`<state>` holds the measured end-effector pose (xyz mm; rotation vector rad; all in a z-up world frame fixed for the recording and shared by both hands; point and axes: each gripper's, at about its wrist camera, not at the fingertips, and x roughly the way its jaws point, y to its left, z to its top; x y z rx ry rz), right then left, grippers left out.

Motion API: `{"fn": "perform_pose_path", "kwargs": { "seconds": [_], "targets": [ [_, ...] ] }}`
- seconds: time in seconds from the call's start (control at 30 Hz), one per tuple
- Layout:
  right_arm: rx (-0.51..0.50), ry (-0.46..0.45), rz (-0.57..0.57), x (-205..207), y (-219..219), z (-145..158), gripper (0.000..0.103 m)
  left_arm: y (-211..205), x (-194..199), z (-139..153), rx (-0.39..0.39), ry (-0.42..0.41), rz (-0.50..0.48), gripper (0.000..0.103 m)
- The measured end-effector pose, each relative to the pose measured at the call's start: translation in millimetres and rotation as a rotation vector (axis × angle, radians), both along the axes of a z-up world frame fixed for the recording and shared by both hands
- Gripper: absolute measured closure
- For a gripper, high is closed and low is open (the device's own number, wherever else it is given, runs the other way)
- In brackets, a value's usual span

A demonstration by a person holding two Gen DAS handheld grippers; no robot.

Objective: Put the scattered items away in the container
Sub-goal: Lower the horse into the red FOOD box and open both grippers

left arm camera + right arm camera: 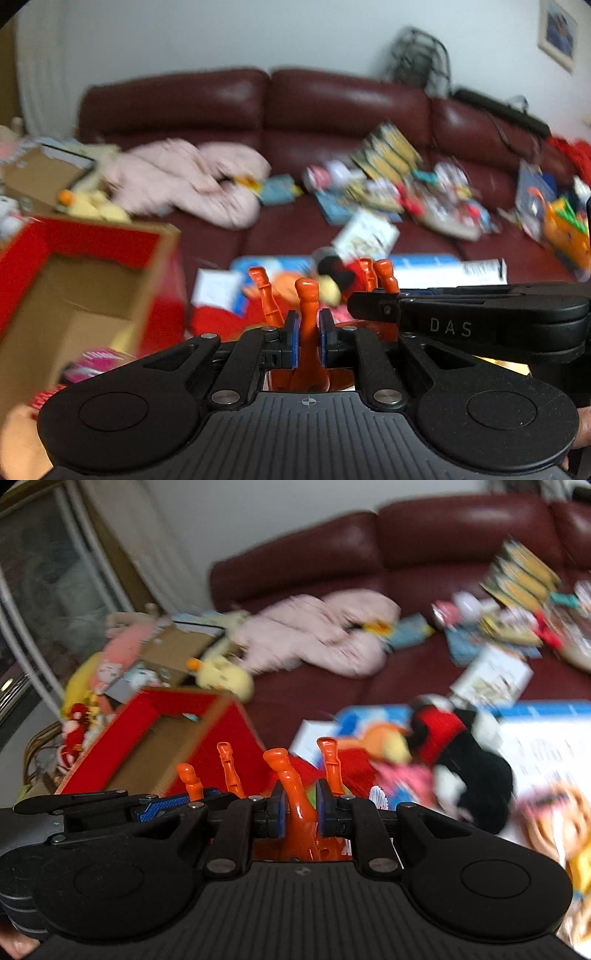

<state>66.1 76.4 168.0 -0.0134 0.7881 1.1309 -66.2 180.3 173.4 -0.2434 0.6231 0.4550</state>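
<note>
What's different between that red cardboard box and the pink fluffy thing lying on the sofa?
The red box is stiff, with straight edges and an open top showing a brown inside; the pink fluffy thing is soft, rumpled and shapeless. The box is bright red, the fluffy thing pale pink. The box sits nearer both cameras, at the sofa's left end; the fluffy thing lies farther back, by the backrest. Both rest in the clutter, untouched by either gripper.

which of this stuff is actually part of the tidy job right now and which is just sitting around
In the job:
- orange toy, held by both the left gripper and the right gripper
- red cardboard box, open, to the left

Just lying about:
- maroon sofa
- pink blanket
- yellow plush duck
- black and red plush
</note>
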Motion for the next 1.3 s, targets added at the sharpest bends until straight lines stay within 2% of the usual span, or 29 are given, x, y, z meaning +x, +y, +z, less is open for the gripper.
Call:
{"fn": "perform_pose_path", "kwargs": {
  "seconds": [0.23, 0.37, 0.47, 0.63, 0.87, 0.9, 0.93, 0.97, 1.0, 1.03, 1.07, 1.13, 1.3],
  "targets": [
    [0.07, -0.092, 0.156, -42.5, 74.4, 44.0, 0.085, 50.2, -61.4, 45.3, 0.059, -0.096, 0.164, 0.097],
    [0.069, -0.12, 0.249, -72.5, 121.5, 52.5, 0.085, 84.1, -93.2, 52.7, 0.092, -0.088, 0.249, 0.097],
    [0.037, -0.117, 0.303, -90.4, 155.4, 46.8, 0.086, 108.8, -111.6, 46.3, 0.088, -0.061, 0.302, 0.097],
    [-0.056, -0.078, 0.349, -107.7, 203.2, 20.1, 0.086, 151.0, -129.3, 19.8, 0.011, -0.007, 0.354, 0.097],
    [-0.139, -0.031, 0.346, -113.5, 239.2, -8.7, 0.085, 196.1, -131.8, -12.6, -0.063, 0.039, 0.405, 0.097],
    [-0.143, -0.018, 0.343, -112.0, 241.8, -11.1, 0.083, 198.9, -131.4, -15.9, -0.071, 0.042, 0.408, 0.097],
    [-0.144, -0.003, 0.331, -109.0, 243.7, -12.6, 0.082, 201.9, -130.6, -18.4, -0.077, 0.047, 0.412, 0.095],
    [-0.139, 0.011, 0.319, -105.9, 243.8, -13.4, 0.072, 203.8, -129.8, -20.3, -0.067, 0.056, 0.426, 0.088],
    [-0.133, 0.014, 0.302, -102.7, 242.2, -14.5, 0.058, 204.2, -130.1, -20.6, -0.054, 0.061, 0.444, 0.071],
    [-0.124, 0.006, 0.283, -99.3, 239.9, -14.4, 0.051, 203.5, -130.8, -20.6, -0.046, 0.067, 0.462, 0.051],
    [-0.112, 0.002, 0.276, -95.0, 237.0, -14.6, 0.035, 202.8, -131.9, -20.2, -0.038, 0.061, 0.473, 0.03],
    [-0.106, 0.001, 0.276, -89.9, 233.2, -14.9, 0.032, 201.1, -132.5, -20.3, -0.017, 0.057, 0.484, 0.021],
    [-0.109, 0.001, 0.295, -83.0, 217.0, -14.2, 0.03, 193.6, -124.5, -23.9, -0.008, 0.086, 0.474, 0.016]
  ]
}}
